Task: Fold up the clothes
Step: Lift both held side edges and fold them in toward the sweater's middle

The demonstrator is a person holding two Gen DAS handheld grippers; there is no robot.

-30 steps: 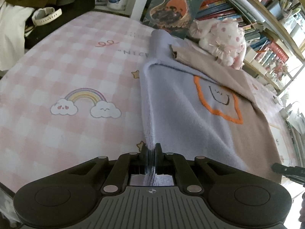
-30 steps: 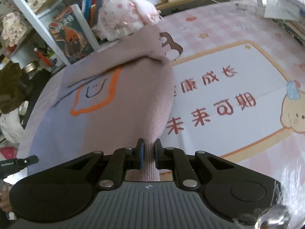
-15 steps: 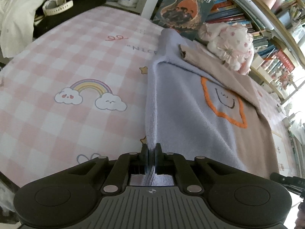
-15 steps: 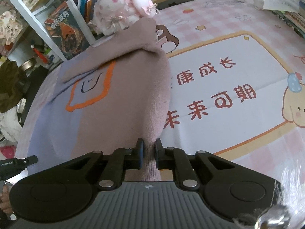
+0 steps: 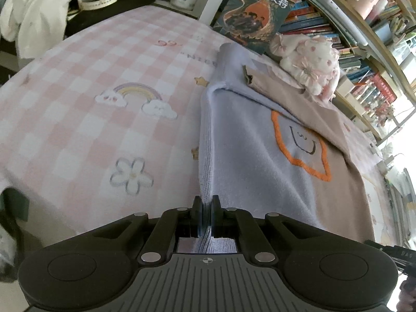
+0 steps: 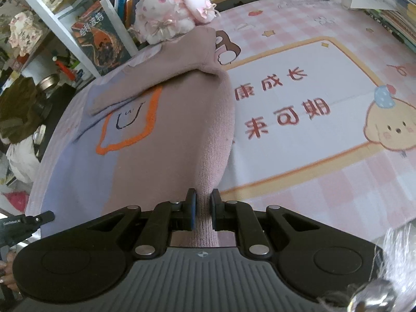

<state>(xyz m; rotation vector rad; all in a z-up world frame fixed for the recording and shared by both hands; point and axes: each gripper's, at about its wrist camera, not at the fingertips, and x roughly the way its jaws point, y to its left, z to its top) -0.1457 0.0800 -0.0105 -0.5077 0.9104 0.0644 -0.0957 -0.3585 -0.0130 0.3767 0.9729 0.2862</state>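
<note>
A knit sweater (image 5: 249,140), lavender on one half and dusty pink on the other, with an orange-outlined smiley patch (image 5: 301,143), lies spread on the pink checked table cover (image 5: 104,78). Both sleeves are folded across its far end. My left gripper (image 5: 206,206) is shut on the lavender near corner of the hem. My right gripper (image 6: 203,202) is shut on the pink near corner of the sweater (image 6: 166,130). Each gripper's tip shows at the edge of the other's view.
A pink plush toy (image 5: 309,62) sits just beyond the sweater's far end, beside a leaning book (image 5: 254,13) and bookshelves (image 5: 364,26). White clothes (image 5: 33,13) lie past the table's left edge. A printed panel with red characters (image 6: 299,96) lies right of the sweater.
Both grippers have drawn back toward the near table edge with the hem held, pulling the sweater along and stretching it flatter. More of the cover's near side now shows.
</note>
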